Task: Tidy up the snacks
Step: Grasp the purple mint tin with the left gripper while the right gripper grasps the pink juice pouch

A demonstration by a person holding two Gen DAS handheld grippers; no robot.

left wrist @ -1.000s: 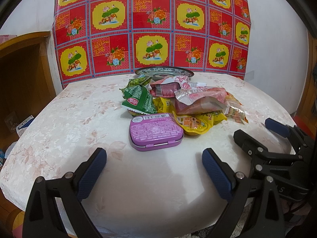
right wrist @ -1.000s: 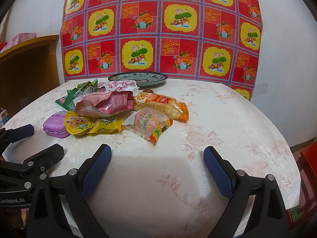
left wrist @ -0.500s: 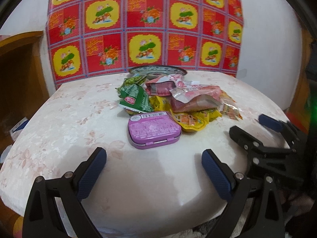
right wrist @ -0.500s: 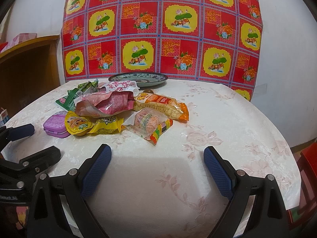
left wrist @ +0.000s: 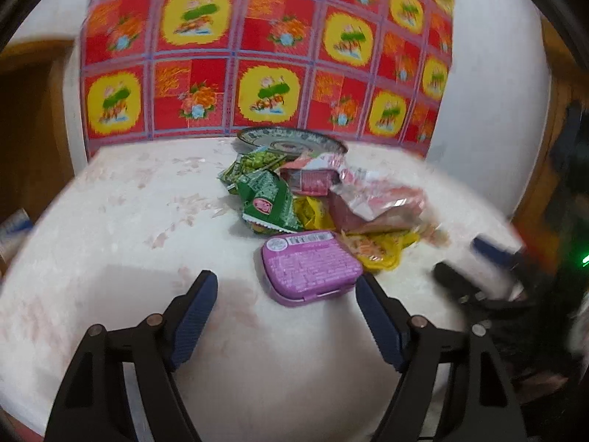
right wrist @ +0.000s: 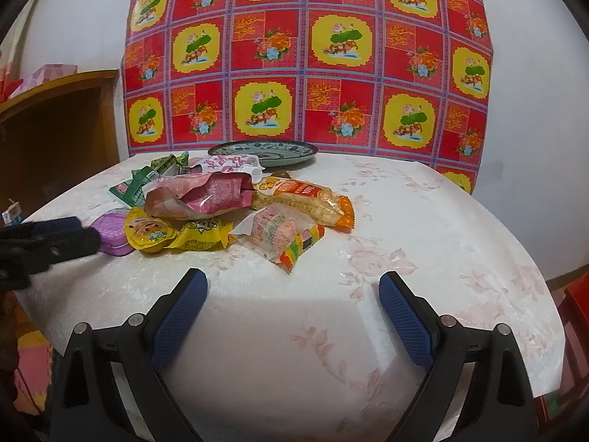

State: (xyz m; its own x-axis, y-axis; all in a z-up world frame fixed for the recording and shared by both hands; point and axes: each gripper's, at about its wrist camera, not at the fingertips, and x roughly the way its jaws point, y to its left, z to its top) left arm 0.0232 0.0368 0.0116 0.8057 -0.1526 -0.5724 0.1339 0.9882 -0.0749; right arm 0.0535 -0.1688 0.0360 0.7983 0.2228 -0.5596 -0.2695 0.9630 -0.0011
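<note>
- Left gripper (left wrist: 285,296) has advanced toward the purple tin (left wrist: 310,266); jaws closing, nothing between them yet.
- Right gripper (right wrist: 293,293) spread wide, empty, at the tabletop's (right wrist: 423,228) near edge.
- Only the right view shows the orange packet (right wrist: 305,199); there the yellow packet (right wrist: 176,234) half-hides the tin.

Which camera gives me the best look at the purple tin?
The left wrist view: the purple tin lies whole, label up, just ahead of the left gripper, though motion-blurred. The right wrist view shows only part of it, hidden behind that gripper's finger and a yellow packet.
</note>
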